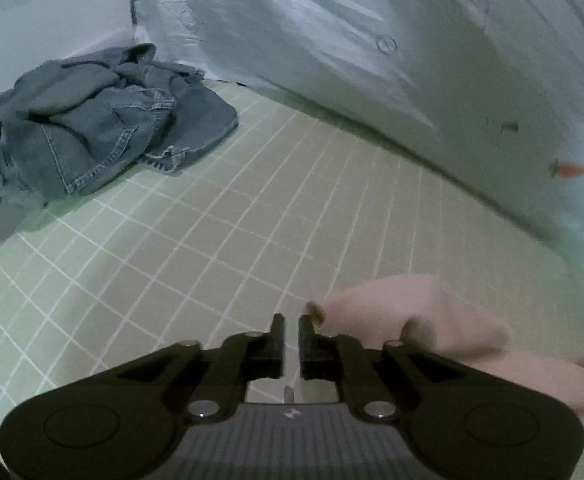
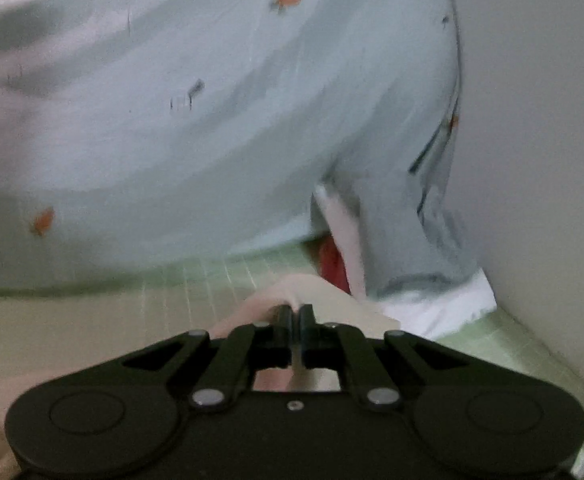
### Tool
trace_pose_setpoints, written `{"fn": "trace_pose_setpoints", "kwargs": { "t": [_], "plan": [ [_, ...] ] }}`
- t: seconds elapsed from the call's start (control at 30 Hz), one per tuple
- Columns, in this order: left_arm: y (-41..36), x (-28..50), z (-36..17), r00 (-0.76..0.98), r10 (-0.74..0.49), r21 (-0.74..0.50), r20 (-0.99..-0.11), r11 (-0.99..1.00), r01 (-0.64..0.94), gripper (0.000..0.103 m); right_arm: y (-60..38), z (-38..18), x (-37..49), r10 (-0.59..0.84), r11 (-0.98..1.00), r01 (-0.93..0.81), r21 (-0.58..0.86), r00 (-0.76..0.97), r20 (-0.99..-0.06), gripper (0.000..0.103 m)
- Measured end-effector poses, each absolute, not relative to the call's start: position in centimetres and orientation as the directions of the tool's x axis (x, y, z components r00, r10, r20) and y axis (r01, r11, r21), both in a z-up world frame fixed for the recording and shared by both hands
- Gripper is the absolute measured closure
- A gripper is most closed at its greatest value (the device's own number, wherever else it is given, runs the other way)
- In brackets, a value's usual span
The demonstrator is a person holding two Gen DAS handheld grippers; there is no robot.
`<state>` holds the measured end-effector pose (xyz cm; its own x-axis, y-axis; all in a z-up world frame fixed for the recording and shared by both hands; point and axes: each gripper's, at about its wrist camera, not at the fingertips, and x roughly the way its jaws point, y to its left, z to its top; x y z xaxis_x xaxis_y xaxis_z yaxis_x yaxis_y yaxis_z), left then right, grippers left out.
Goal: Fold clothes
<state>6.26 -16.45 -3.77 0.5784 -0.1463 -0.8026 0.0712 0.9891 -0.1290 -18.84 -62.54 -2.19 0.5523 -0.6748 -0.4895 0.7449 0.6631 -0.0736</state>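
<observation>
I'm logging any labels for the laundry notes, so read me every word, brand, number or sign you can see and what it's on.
None can be read.
Pale sheet: faint dark scribbles and small orange marks, too blurred to tell whether any are text.
Left gripper: a small emblem on its grey body, too small to read.
Jeans, pink cloth, green grid mat: no text visible.

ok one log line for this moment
left gripper: open, empty | right gripper: shut on pink cloth | jeans: crumpled, mat corner
</observation>
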Motion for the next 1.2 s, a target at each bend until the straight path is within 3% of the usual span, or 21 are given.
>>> {"fn": "trace_pose_setpoints", "kwargs": {
  "t": [0.03,0.07,0.1,0.13,0.27,0.37,0.53,0.7,0.77,1.0,1.07,1.2],
  "plan": [
    [-16.8,5.9,-3.9,0.578,-0.152,-0.130,-0.802,0.988,0.079,0.058,-62.2,-2.9,-18.5,-0.657,0.674,0.735,-0.073,0.552,-0.514,0.082],
    [-17.0,5.6,-3.9,0.577,-0.162,-0.139,-0.801,0.987,0.083,0.044,-61.6,-3.4,-18.3,-0.629,0.692,0.720,-0.058,0.561,-0.538,0.063],
    [-17.2,5.3,-3.9,0.576,-0.172,-0.149,-0.799,0.985,0.087,0.035,-60.9,-3.9,-18.3,-0.607,0.704,0.709,-0.040,0.573,-0.550,0.055],
    [-17.4,5.2,-4.1,0.573,-0.181,-0.150,-0.800,0.983,0.101,0.035,-60.0,-4.2,-18.2,-0.588,0.716,0.697,-0.025,0.585,-0.558,0.047],
    [-18.3,5.0,-4.8,0.556,-0.197,-0.119,-0.808,0.977,0.175,0.033,-57.2,-5.7,-16.9,-0.480,0.796,0.605,-0.005,0.626,-0.615,0.035],
    [-19.2,5.3,-4.5,0.568,-0.195,-0.081,-0.800,0.972,0.220,0.032,-55.3,-6.8,-15.5,-0.412,0.849,0.528,-0.020,0.638,-0.650,0.032],
    [-20.3,6.5,-3.6,0.594,-0.232,-0.044,-0.770,0.948,0.314,0.018,-53.7,-7.9,-13.1,-0.358,0.885,0.465,-0.029,0.637,-0.683,0.024],
    [-22.4,8.3,-3.8,0.551,-0.316,-0.094,-0.772,0.915,0.392,0.011,-54.0,-9.4,-10.1,-0.330,0.894,0.448,-0.024,0.621,-0.711,0.013],
    [-23.6,9.2,-4.4,0.527,-0.334,-0.107,-0.782,0.904,0.414,0.010,-53.8,-10.2,-8.7,-0.315,0.901,0.432,-0.026,0.614,-0.724,0.003],
    [-27.5,12.1,-7.3,0.442,-0.324,-0.079,-0.837,0.869,0.489,0.009,-53.6,-13.0,-2.9,-0.265,0.943,0.320,-0.086,0.572,-0.776,0.006],
    [-28.1,12.8,-7.8,0.413,-0.339,-0.092,-0.846,0.854,0.512,0.009,-54.2,-13.4,-1.5,-0.246,0.945,0.319,-0.072,0.550,-0.798,0.017],
    [-28.9,12.8,-8.0,0.365,-0.388,-0.113,-0.846,0.800,0.589,0.009,-55.3,-14.2,-0.1,-0.171,0.952,0.307,0.002,0.537,-0.826,0.029]
  ]
}}
